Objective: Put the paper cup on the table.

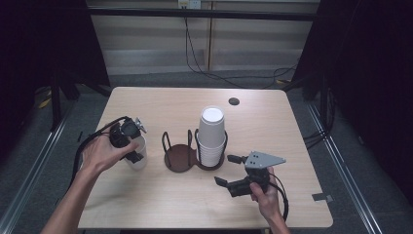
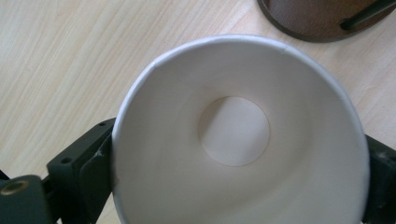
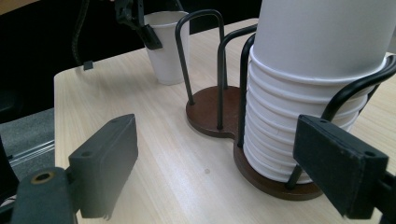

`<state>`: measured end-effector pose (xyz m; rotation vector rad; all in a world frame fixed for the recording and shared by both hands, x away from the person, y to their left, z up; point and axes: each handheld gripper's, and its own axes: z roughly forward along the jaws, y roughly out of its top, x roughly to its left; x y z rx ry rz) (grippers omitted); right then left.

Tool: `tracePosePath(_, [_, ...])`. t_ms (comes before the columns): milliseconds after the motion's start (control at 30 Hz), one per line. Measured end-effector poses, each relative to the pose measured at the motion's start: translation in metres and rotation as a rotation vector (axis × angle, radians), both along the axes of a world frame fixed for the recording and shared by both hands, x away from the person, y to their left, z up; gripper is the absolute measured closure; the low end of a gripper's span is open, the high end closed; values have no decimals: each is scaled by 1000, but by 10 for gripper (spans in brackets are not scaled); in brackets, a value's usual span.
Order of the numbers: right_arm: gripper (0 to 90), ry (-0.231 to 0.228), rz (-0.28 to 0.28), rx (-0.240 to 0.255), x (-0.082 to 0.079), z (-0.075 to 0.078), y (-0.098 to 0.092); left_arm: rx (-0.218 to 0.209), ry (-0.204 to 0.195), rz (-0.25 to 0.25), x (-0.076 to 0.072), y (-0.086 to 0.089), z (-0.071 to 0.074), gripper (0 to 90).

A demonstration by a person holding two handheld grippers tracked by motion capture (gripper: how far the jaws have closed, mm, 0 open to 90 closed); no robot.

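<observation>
Single paper cup (image 1: 139, 155) upright on table (image 1: 160, 105), left gripper (image 1: 127, 141) jaws astride its rim, grip unclear, wire holder (image 1: 181, 152) just beside, inverted cup stack (image 1: 212, 136) in its far ring, right gripper (image 1: 229, 170) gaping, empty, near stack.

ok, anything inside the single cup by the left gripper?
Nothing. The left gripper view looks straight down into the paper cup: bare white walls and a plain round bottom. The table under it is covered by the cup itself.
</observation>
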<state>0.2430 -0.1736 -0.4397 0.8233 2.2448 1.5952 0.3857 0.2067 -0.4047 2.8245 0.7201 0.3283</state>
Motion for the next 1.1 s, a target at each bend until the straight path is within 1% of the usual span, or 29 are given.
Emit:
tracePosePath(33, [140,-1,-1,0,0,0,0,6,-5,-11,0,0,1,61])
tracePosePath(67, [140,-1,-1,2,0,0,0,2,-11,-10,-1,0,0,61])
tracePosePath(100, [140,-1,-1,2,0,0,0,-13,-12,-11,-1,1,0,61])
tracePosePath(133, [140,-1,-1,2,0,0,0,-27,-5,-21,-1,3,0,61])
tracePosePath(167, [140,-1,-1,2,0,0,0,-27,-5,-21,-1,3,0,61])
tracePosePath(200, [140,0,-1,1,0,0,0,-38,6,-18,-1,4,0,61])
tracePosePath(233, [140,0,-1,0,0,0,0,-50,8,-15,-1,6,-1,62])
tracePosePath(267, [140,0,-1,1,0,0,0,-51,22,-15,-1,7,-1,61])
tracePosePath(333, [140,1,-2,2,0,0,0,-73,18,-22,-1,9,-3,61])
tracePosePath(400, [140,0,-1,1,0,0,0,-84,28,-28,-1,12,-4,57])
tracePosePath(433, [140,1,0,1,0,0,0,-85,30,-28,-1,13,-4,54])
tracePosePath(467, [140,2,-1,1,0,0,0,-84,36,-28,-1,14,-5,23])
tracePosePath(500, [140,2,-1,1,0,0,0,-90,33,-25,-1,14,-6,23])
tracePosePath(533, [140,3,-1,2,0,0,0,-84,37,-23,-1,15,-7,10])
tracePosePath(567, [140,1,2,1,0,-1,0,-88,39,-15,-1,16,-7,9])
tracePosePath(600, [140,2,0,1,0,0,0,-95,41,-22,-1,18,-8,9])
tracePosePath(633, [140,2,0,1,0,0,0,-98,49,-16,-1,19,-9,9])
tracePosePath(700, [140,1,0,3,0,0,0,-103,51,-22,-1,22,-12,5])
tracePosePath(733, [140,0,0,3,0,0,0,-117,55,-20,-2,26,-14,5])
tracePosePath(767, [140,0,0,3,0,0,0,-117,55,-20,-2,26,-14,3])
tracePosePath(800, [140,1,0,3,0,0,0,-121,70,-16,-3,27,-15,3])
tracePosePath(833, [140,2,0,4,0,0,0,-120,73,-15,-3,29,-16,3])
tracePosePath(867, [140,4,0,4,0,0,0,-122,66,-23,-4,30,-16,3])
tracePosePath(900, [140,4,0,2,0,-1,0,-140,88,-27,-4,32,-17,3])
tracePosePath(933, [140,6,-1,-5,0,-1,1,-138,79,-14,-5,33,-16,3])
tracePosePath(967, [140,6,-1,-5,0,-1,1,-146,82,-22,-6,34,-16,3])
tracePosePath(1000, [140,6,-1,-5,1,-1,1,-145,59,-17,-10,35,-15,5])
tracePosePath(1100, [140,7,-2,-4,1,-1,1,-148,58,-17,-11,37,-13,9])
